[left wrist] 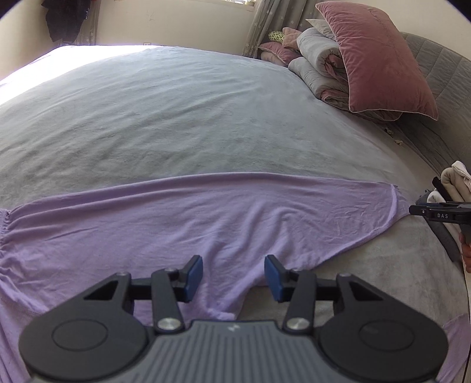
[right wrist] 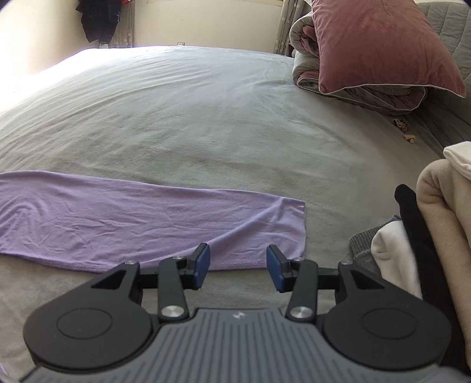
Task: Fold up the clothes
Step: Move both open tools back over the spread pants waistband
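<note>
A lilac garment point(left wrist: 182, 224) lies spread flat across the near part of the grey bed point(left wrist: 176, 117). My left gripper point(left wrist: 234, 277) hovers over its near edge, jaws open, with nothing pinched between the blue pads. In the right wrist view the garment's folded end point(right wrist: 164, 224) lies flat with its hem along the near side. My right gripper point(right wrist: 238, 268) sits just above that hem, jaws open and empty. The right gripper's black finger point(left wrist: 435, 215) also shows at the right edge of the left wrist view, beside the garment's corner.
A pile of other clothes point(right wrist: 435, 224), cream, white, black and grey, lies at the right. A pink pillow point(left wrist: 379, 56) leans on rolled grey quilts point(left wrist: 318, 67) by the headboard. Dark clothing point(right wrist: 97, 20) hangs on the far wall.
</note>
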Motion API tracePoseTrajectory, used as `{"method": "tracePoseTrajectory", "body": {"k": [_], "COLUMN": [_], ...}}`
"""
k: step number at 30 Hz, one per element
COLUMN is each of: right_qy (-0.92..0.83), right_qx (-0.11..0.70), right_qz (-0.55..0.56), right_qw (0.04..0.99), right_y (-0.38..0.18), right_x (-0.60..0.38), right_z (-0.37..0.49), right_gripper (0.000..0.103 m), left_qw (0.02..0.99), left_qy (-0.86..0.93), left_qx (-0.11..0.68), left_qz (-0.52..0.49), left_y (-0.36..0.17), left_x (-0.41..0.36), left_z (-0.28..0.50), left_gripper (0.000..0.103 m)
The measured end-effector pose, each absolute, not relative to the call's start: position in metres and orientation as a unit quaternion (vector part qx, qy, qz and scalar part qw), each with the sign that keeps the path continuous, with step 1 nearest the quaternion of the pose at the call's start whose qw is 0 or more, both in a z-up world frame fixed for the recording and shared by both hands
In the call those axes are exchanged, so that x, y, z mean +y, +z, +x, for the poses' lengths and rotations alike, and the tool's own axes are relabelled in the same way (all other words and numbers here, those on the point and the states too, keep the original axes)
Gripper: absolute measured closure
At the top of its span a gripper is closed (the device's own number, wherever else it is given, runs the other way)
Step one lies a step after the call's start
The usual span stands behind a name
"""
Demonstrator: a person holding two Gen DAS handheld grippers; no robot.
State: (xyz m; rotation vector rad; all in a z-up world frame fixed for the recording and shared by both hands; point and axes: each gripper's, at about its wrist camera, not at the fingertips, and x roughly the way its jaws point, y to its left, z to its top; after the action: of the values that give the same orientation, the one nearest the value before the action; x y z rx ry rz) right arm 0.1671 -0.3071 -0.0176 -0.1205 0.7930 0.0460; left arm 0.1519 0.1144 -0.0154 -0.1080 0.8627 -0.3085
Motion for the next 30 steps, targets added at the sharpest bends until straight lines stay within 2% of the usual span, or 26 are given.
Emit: {"method": "tracePoseTrajectory", "body": {"k": [5,7,9,18,22,25,30], "right_qy": [0.041,0.05,0.059,0.068,0.071,0.079,0.085], "right_qx": [0.39,0.387,0.383,0.389,0.396,0.394,0.392], "right_qz": [-0.08,-0.085,-0.088,-0.106,-0.118,-0.134,-0.142], "right_qw": [0.916,0.917,0.918,0.913,0.908,0.906,0.905], "right_y": [-0.013,-0.008,-0.002,0.01,0.016,0.024,0.032], "right_x": [-0.288,-0.281,-0.274,-0.25,-0.236,-0.226,-0.215], "right_z": [0.142,0.13,0.118,0.058,0.025,0.003,-0.03], "right_gripper": [0.056,0.048,0.044,0.038,0.037,0.032,0.031], "left_qw": [0.887,0.889,0.892,0.893,0.896,0.896,0.899], "left_qy": [-0.135,-0.13,-0.12,-0.086,-0.078,-0.074,-0.066], "left_qx": [0.439,0.435,0.431,0.433,0.427,0.426,0.42], "left_qz": [-0.055,-0.064,-0.064,-0.091,-0.098,-0.104,-0.11], "left_y": [-0.024,-0.02,-0.016,-0.009,-0.003,0.0,0.006], "left_x": [0.116,0.121,0.127,0.163,0.173,0.18,0.19], "left_z": [0.129,0.118,0.109,0.065,0.041,0.024,-0.001], "left_gripper": [0.058,0.058,0.057,0.052,0.045,0.044,0.042]}}
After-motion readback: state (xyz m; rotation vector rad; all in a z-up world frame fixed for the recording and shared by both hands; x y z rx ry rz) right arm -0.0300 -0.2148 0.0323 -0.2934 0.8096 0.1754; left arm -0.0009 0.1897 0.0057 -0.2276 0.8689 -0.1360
